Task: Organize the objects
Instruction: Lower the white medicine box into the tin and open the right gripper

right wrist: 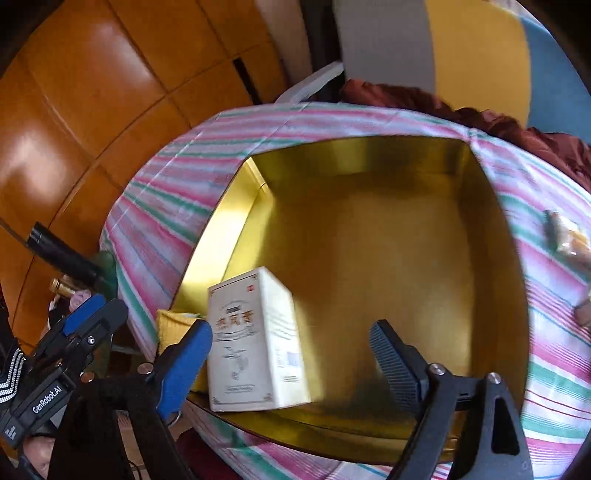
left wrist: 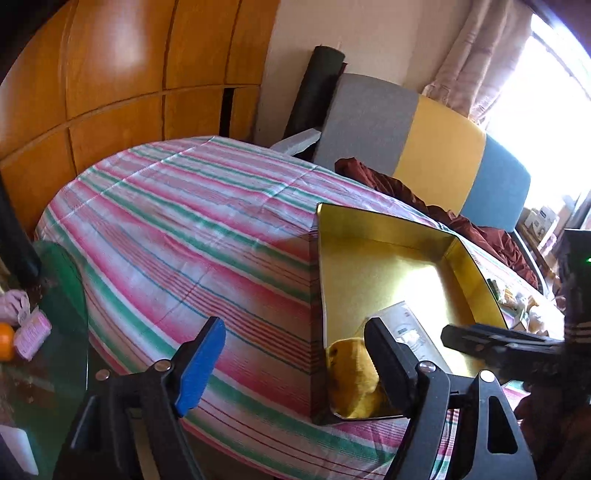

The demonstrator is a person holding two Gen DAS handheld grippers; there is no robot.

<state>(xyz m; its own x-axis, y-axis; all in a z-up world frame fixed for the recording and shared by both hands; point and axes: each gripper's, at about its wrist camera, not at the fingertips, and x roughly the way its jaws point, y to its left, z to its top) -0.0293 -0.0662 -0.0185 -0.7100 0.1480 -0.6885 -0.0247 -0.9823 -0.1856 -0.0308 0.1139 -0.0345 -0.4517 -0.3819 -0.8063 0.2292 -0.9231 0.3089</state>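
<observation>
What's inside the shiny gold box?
Inside the gold box are a white carton and something yellow, partly hidden behind the carton and a gripper finger. The rest looks bare.

Ahead of me a wall of glossy orange-brown wooden wardrobe panels curves across the left side, its seams dark between the doors. Beside it stands a plain cream wall. A pink, green and white striped bedsheet covers the bed in front of me. Behind the bed leans a padded headboard in grey, yellow and blue bands, with a dark rolled mat propped next to it. A crumpled maroon cloth lies at its foot. To my right, a pale patterned curtain hangs by a bright window flooding daylight in.
</observation>
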